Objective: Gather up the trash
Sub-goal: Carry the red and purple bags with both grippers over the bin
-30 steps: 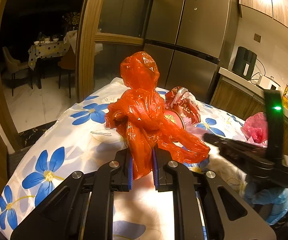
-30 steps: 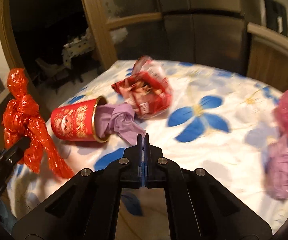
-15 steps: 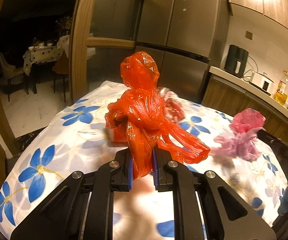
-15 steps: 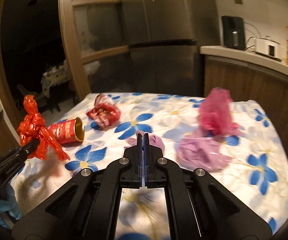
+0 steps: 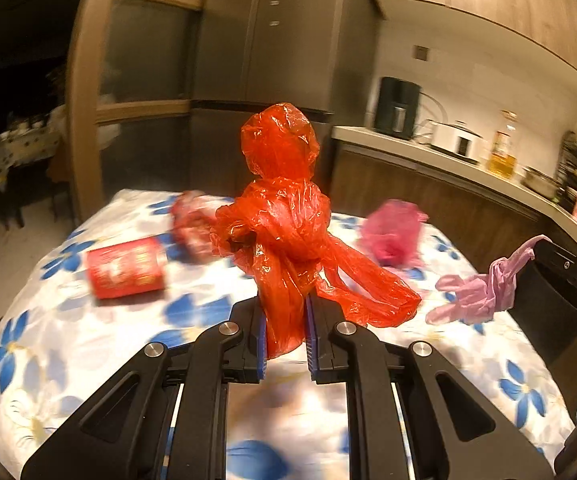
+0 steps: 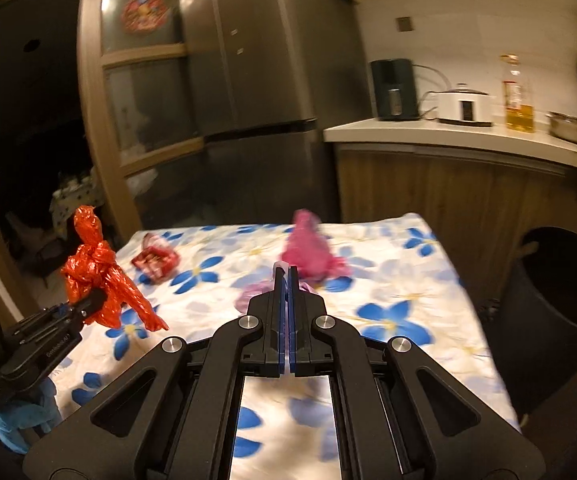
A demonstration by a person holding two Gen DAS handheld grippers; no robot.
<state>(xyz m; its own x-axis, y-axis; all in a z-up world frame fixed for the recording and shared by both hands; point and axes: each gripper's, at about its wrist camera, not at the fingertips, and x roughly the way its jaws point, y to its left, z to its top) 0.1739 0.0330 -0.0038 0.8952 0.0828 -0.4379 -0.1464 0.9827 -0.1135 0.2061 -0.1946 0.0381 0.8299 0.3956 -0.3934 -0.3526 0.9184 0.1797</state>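
Above the floral table [image 5: 68,344] | left claw [image 5: 284,344] clamped on orange bag [image 5: 284,216] | right claw [image 6: 287,292] pinching lilac bag [image 5: 484,288], lifted

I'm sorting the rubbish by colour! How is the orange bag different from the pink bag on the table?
The orange bag is knotted, with loops trailing, and is held up off the table by the left gripper; the pink bag is a loose crumple lying on the flowered tablecloth. The orange bag stands tall and close to the camera; the pink bag sits lower and farther back, blurred. Both are thin, crinkly plastic.
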